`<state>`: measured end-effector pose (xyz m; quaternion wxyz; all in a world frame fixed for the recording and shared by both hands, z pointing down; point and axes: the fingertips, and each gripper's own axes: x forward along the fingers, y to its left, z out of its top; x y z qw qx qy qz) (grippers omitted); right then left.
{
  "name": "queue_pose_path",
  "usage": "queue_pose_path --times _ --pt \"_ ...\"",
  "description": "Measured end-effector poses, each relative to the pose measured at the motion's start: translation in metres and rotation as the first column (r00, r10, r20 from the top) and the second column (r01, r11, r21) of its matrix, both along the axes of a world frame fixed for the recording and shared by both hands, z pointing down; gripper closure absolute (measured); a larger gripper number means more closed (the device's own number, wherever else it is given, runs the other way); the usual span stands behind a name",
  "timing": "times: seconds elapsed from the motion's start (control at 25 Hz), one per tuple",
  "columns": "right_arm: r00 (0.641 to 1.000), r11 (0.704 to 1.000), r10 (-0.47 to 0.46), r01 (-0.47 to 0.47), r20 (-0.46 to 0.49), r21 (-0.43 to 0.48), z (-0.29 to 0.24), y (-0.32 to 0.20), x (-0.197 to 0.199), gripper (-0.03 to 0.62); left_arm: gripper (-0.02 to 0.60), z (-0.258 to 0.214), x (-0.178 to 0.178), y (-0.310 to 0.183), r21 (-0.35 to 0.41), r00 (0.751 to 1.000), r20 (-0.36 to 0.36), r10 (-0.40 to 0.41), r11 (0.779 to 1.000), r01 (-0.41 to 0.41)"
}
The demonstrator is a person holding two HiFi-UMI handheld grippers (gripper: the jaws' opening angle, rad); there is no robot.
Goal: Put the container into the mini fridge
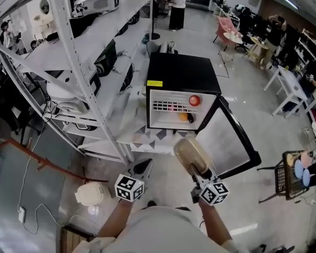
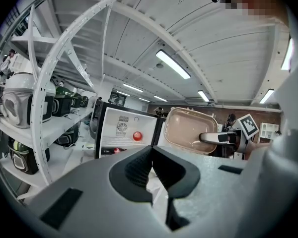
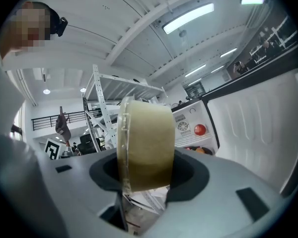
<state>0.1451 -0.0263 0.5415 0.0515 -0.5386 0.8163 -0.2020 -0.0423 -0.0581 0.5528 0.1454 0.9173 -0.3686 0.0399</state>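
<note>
The black mini fridge [image 1: 182, 91] stands on the floor ahead, its door [image 1: 226, 138] swung open to the right. On its white shelves lie a red ball [image 1: 194, 100] and an orange item [image 1: 183, 116]. My right gripper [image 1: 200, 170] is shut on a beige translucent lidded container [image 1: 192, 154], held on edge in front of the fridge opening. In the right gripper view the container [image 3: 144, 145] stands between the jaws, with the fridge interior [image 3: 191, 128] beyond. My left gripper [image 1: 142, 167] hangs to the left, shut and empty. In the left gripper view the container [image 2: 188, 130] shows beside the fridge [image 2: 124, 130].
White metal shelving [image 1: 89, 62] with helmets and gear runs along the left, close to the fridge. A white appliance [image 1: 92, 193] sits on the floor at lower left. A black wire stand [image 1: 287, 173] is at the right. People and tables are far behind.
</note>
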Motion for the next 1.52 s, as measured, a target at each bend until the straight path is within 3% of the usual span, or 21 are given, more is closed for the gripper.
queue_pose_path --times 0.4,1.0,1.52 --pt "0.999 0.999 0.041 -0.041 -0.018 -0.033 0.009 -0.021 -0.007 0.385 0.577 0.013 -0.007 -0.029 -0.025 0.999 -0.011 0.043 0.999 -0.043" --pt "1.000 0.997 -0.023 0.023 -0.003 -0.067 0.027 -0.090 -0.001 0.385 0.577 0.028 0.005 -0.075 -0.075 1.000 0.015 0.008 0.997 -0.007" --pt "0.988 0.982 -0.116 0.129 0.098 -0.137 0.067 -0.188 -0.005 0.385 0.577 0.039 0.006 -0.128 -0.110 0.991 0.043 -0.126 0.985 0.130"
